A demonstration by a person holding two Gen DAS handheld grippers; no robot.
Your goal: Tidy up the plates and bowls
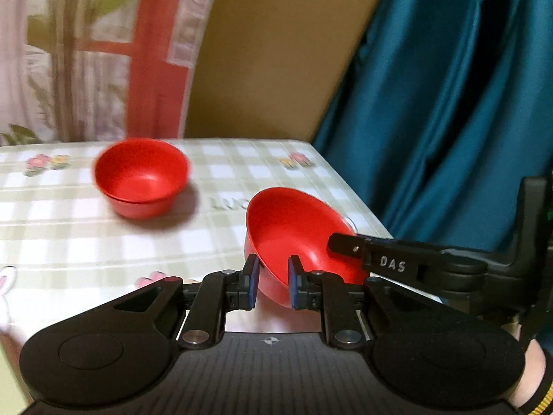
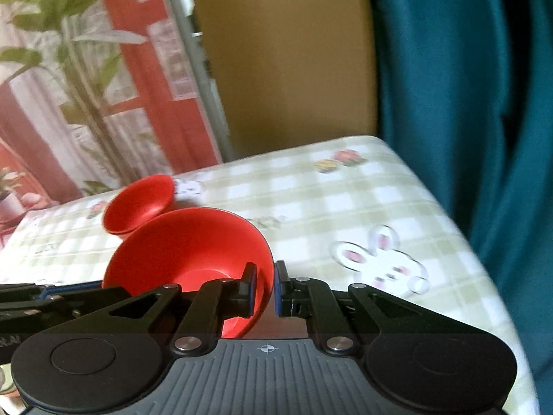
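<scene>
A red bowl (image 1: 293,231) is held tilted above the table's right part. My left gripper (image 1: 273,283) is shut on its near rim. My right gripper (image 2: 265,288) is shut on its other rim (image 2: 193,242); it reaches in from the right in the left wrist view (image 1: 340,242). A stack of two nested red bowls (image 1: 141,176) stands on the checked tablecloth further back to the left; it shows behind the held bowl in the right wrist view (image 2: 140,204).
The table (image 1: 69,242) has a green-and-white checked cloth with rabbit and flower prints. Its right edge (image 1: 363,200) borders a teal curtain (image 1: 449,103). A brown board (image 1: 276,52) and a printed wall hanging (image 1: 86,52) stand behind.
</scene>
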